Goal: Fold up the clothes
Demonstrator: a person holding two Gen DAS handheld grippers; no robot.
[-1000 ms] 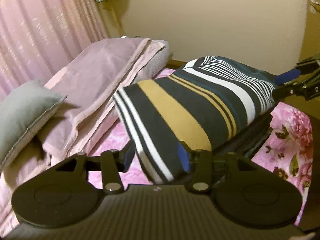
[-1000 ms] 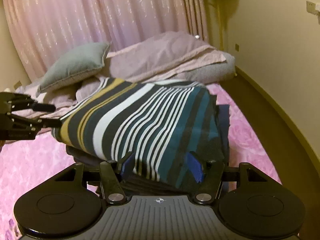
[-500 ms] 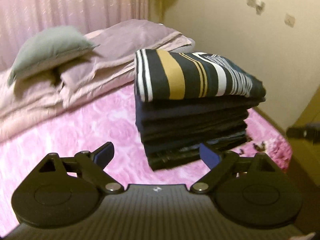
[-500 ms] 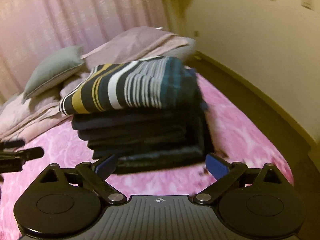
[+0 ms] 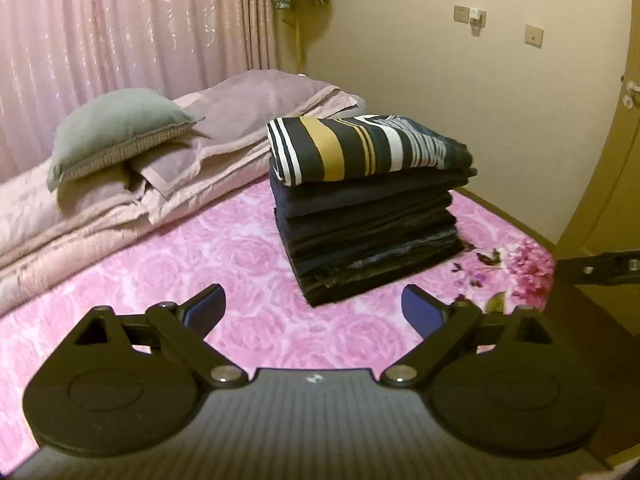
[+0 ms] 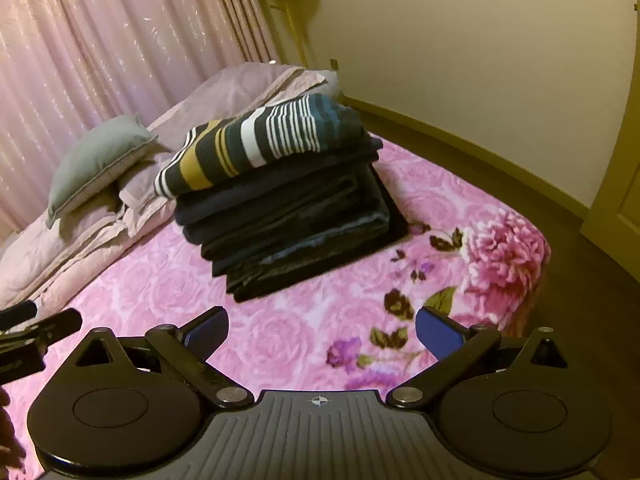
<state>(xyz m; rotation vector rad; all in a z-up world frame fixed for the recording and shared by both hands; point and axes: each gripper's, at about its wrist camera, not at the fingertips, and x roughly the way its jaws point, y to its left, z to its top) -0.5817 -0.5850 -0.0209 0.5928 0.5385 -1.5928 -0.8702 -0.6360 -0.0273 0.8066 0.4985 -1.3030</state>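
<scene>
The left gripper (image 5: 312, 308) hangs with its blue-padded jaws spread wide and nothing between them; they have just been opening. The right gripper (image 6: 322, 330) is the same: jaws fully apart, freshly opened, empty. Both point down and forward over a bed (image 5: 168, 280) covered in a pink rose-patterned blanket, which shows larger flowers and leaves near its right corner. Beyond, a grey cushion (image 5: 116, 128) rests on folded mauve and pale pink bedding (image 5: 240, 108) piled at the far side. Pink curtains (image 5: 120, 28) hang behind, meeting a cream wall (image 5: 460, 92) with small switch plates. A door edge with a handle shows at far right in the left wrist view.

A second ago both grippers were right at the striped garment (image 5: 360, 144), one at each end; now they sit well back from it, and the whole pile is visible.

The garment lies folded flat, banded in navy, white, mustard and teal, on top of a neat stack of dark folded clothes (image 5: 372, 240) standing on the bed, near the wall side.
</scene>
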